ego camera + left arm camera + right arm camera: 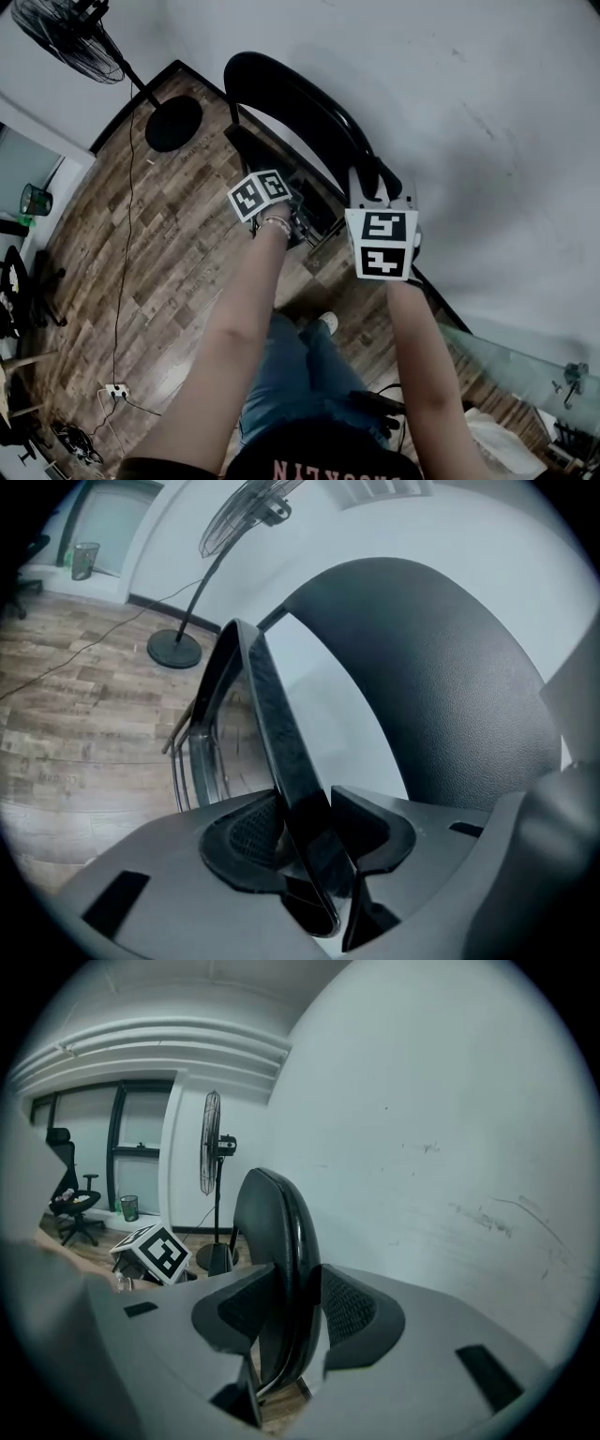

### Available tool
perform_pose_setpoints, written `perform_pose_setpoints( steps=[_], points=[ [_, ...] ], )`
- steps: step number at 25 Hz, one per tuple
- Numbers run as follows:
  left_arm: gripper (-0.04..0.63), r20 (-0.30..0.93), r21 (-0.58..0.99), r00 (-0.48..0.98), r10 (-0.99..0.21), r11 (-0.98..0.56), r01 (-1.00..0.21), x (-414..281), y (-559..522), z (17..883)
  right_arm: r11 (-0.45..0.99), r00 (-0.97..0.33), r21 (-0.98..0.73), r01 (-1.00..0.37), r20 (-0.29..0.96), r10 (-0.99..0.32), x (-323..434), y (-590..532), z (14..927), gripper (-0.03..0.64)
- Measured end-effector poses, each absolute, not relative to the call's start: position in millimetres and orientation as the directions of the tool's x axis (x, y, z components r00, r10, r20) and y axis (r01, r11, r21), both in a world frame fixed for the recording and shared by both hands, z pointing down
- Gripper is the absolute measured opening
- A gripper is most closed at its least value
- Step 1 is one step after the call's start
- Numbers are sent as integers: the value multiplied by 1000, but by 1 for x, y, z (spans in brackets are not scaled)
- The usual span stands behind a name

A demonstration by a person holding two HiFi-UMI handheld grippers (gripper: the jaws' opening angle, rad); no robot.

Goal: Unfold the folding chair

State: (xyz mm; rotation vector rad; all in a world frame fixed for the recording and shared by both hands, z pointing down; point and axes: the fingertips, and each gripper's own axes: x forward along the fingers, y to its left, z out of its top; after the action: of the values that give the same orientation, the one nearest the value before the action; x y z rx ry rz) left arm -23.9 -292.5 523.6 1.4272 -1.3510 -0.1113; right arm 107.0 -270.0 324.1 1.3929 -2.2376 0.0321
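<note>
A black folding chair (291,103) stands against the white wall, its curved backrest (450,686) on the wall side. In the left gripper view the glossy black seat panel (281,733) runs edge-on between the pads of my left gripper (305,808), which is shut on it. In the head view that left gripper (292,217) sits at the seat's near edge. My right gripper (286,1297) is shut on the rim of the backrest (277,1241), a pad on each face. From the head view the right gripper (375,183) is at the backrest's right end.
A standing fan (75,37) with a round base (173,122) stands left of the chair, its cable running to a power strip (115,390) on the wooden floor. A bin (36,199) and an office chair (70,1204) are farther left. The person's shoe (328,322) is just before the chair.
</note>
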Motion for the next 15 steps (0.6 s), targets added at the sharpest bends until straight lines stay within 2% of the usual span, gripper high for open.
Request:
perform_pose_setpoints(
  steps=[11,15],
  points=[
    [153,555,794,481,-679,259,-551,-35,-277,525,412,-289,241,-879,417,-862,91,-248,320,155],
    [198,577,770,487,-656,238,-591,-38,-281,521,382,-257,246,-891,421,-870,87,-242,320,158]
  ],
)
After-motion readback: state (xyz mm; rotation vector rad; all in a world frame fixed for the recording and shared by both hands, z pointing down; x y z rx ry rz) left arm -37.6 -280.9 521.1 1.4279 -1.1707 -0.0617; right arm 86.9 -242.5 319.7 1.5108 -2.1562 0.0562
